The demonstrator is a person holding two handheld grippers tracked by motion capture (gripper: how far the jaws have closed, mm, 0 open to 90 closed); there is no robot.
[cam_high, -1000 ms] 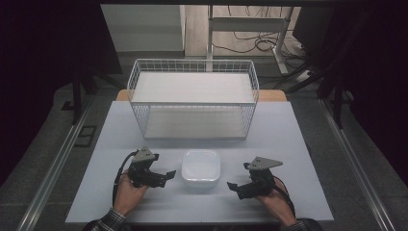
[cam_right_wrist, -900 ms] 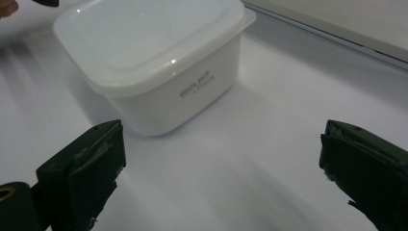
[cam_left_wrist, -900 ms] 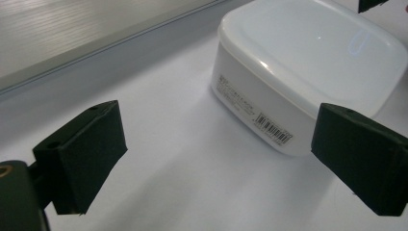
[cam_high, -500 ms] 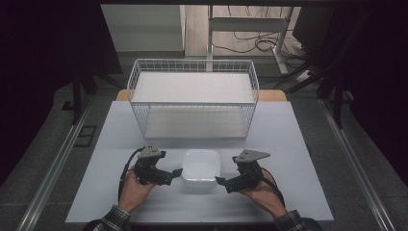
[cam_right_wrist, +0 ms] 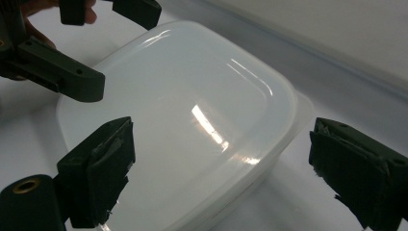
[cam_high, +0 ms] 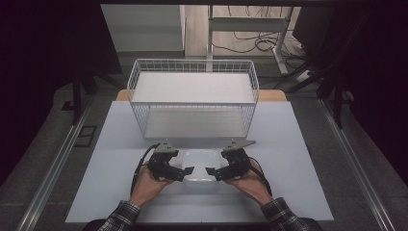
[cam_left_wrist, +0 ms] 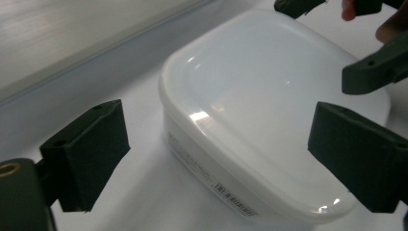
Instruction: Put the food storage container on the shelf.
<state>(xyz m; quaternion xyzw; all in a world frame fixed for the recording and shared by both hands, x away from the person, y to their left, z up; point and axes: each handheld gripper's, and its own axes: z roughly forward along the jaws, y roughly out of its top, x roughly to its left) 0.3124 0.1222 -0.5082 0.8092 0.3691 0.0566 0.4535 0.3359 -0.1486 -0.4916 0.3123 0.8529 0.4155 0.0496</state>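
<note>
Lidded white plastic box [cam_high: 201, 165] — likely light, stiff, slick — flanked by left gripper [cam_high: 185, 172] at nine o'clock, right gripper [cam_high: 210, 172] at three, both agape; best clamped under rim.

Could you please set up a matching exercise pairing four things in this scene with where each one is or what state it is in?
Things:
1. white lidded container
2. wire basket
3. left gripper
4. right gripper

Places or states:
A. stands at the far side of the table, with nothing inside
B. open, at the container's right edge
C. lies on the table between the two grippers, lid on
D. open, at the container's left edge

Pairs: 1-C, 2-A, 3-D, 4-B
</note>
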